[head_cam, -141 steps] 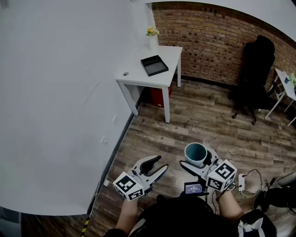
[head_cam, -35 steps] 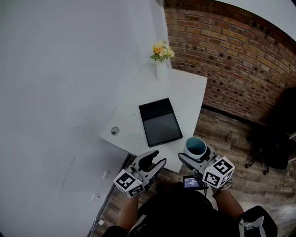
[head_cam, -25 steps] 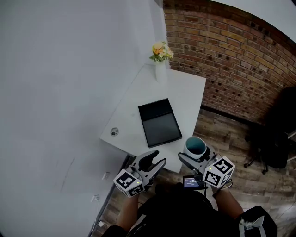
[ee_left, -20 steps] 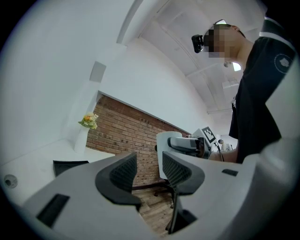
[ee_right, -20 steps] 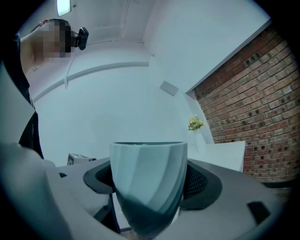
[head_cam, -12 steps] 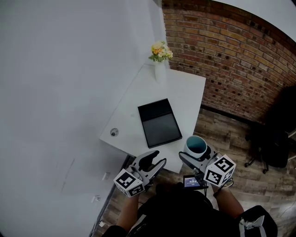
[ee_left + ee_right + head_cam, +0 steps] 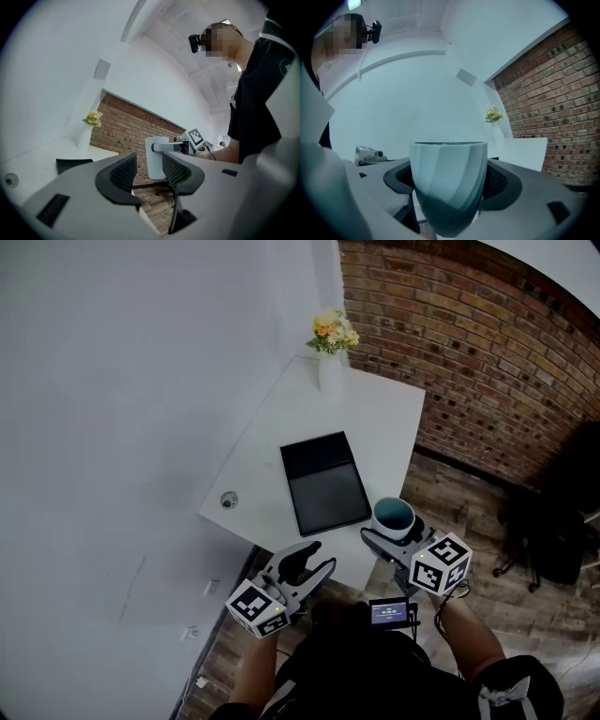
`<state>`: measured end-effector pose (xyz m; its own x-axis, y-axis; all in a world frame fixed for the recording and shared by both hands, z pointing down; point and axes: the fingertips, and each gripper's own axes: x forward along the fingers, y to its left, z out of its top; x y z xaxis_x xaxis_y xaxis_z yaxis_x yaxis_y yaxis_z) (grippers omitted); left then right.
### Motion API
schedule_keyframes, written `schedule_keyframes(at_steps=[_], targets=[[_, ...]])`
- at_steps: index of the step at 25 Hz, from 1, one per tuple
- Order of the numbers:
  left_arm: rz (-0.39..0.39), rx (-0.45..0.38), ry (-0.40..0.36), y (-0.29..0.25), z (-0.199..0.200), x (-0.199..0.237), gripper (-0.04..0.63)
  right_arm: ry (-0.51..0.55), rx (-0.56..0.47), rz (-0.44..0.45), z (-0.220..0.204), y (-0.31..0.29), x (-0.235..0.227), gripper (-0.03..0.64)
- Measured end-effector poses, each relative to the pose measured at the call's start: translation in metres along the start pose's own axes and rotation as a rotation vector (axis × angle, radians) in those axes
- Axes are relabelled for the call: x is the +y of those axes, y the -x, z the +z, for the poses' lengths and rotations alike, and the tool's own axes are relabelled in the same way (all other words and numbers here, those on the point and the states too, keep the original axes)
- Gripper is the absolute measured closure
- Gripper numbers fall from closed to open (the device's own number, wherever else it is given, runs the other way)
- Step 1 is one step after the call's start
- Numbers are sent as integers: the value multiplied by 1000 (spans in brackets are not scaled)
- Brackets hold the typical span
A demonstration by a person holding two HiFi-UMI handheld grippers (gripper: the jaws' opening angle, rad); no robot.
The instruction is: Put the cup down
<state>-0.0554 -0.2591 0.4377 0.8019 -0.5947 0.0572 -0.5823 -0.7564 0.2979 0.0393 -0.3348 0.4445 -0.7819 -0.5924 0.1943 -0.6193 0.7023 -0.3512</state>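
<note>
Holding the cup upright at the near edge of the table.
My right gripper's jaws clamp its sides; my left gripper hangs near, off the table's edge, jaws apart and empty.

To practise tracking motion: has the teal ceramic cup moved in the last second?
Yes. The teal ceramic cup has shifted forward, nearer the flat black tray.
</note>
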Motion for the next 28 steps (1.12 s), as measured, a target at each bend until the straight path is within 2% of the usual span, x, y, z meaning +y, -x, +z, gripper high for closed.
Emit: schedule_keyframes(at_steps=[6,9,16,21,28], targets=[[33,-9,-7,1,4,34,420,88,61,-51,-10,-80,-53,227],[55,-17,-7,1,8,54,425,105,57,-77,-11,-127,-77,226],[84,-18,20,10,-1,81,425,134,22,-227,-28,-222,-146,227],[121,-41,73,18,-9,87,425,166,-3,-303,-37,-268,-175,227],[128,-40,107,13,-18,94,425,177,-30,-390,-35,-304,-204,226]])
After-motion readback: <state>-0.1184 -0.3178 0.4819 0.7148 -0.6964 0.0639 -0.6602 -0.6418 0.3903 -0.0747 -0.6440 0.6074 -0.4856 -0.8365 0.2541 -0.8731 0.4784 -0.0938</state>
